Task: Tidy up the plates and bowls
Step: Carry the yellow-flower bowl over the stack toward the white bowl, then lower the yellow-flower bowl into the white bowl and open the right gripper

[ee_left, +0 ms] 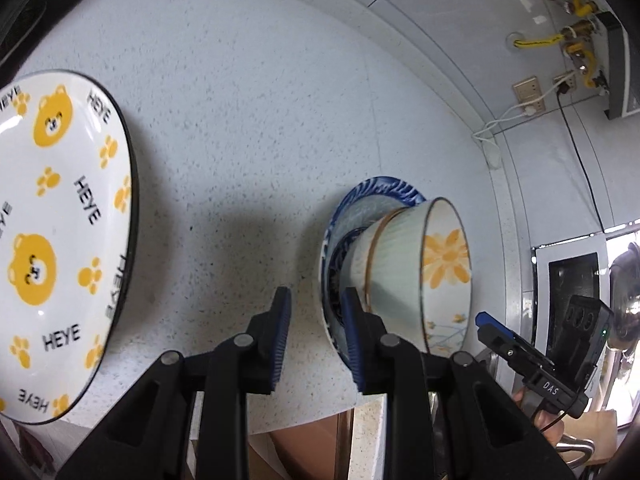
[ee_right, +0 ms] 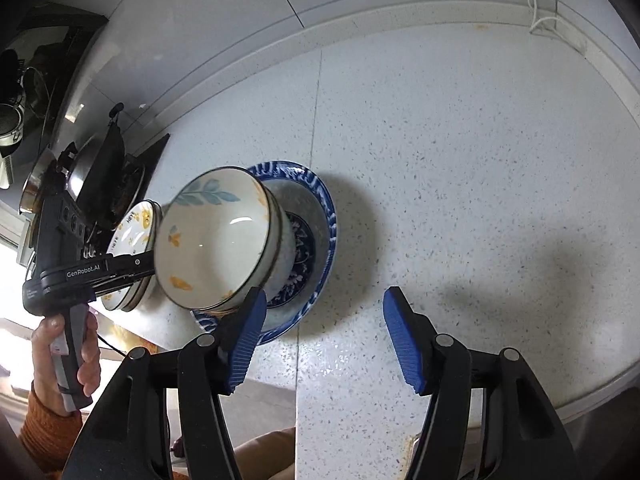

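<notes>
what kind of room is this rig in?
Most likely a home kitchen. A speckled stone countertop runs along a tiled wall, a dark wok sits on a cooktop at one end, and patterned crockery is out on the counter: stacked bowls on a blue plate.

stacked bowls (ee_right: 212,240) sit in a plate (ee_right: 320,216), bear plates (ee_right: 132,232) left of them.

A speckled white countertop (ee_right: 460,168) carried a blue-patterned plate (ee_right: 320,216) just ahead of the right claw's left finger, and bear-printed plates (ee_left: 60,240) lay left of the left claw.
</notes>
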`<control>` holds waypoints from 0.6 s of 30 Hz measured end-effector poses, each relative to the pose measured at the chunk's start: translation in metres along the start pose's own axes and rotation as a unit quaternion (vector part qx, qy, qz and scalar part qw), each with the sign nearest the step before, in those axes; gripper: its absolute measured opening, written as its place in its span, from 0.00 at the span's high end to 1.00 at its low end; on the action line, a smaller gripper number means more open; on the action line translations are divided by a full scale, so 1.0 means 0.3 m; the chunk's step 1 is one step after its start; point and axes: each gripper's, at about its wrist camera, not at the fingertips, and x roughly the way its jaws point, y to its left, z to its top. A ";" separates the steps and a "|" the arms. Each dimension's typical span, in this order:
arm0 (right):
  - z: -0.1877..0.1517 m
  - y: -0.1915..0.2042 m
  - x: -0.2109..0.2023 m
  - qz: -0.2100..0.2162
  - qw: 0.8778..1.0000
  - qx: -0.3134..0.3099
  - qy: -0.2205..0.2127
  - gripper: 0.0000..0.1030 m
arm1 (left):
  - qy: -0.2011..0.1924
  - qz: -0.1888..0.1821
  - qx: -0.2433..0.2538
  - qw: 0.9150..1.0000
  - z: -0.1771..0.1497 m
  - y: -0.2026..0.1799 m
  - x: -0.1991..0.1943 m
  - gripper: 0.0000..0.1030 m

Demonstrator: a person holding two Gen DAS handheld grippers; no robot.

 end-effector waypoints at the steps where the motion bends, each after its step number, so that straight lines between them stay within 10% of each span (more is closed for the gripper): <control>1: 0.005 -0.007 0.018 0.002 1.000 0.002 0.004 0.46 | 0.001 0.002 -0.002 1.000 0.004 0.006 0.010 0.75; 18: 0.064 -0.063 0.184 0.041 0.998 0.016 0.049 0.75 | 0.025 -0.045 -0.020 0.998 0.027 0.065 0.149 0.80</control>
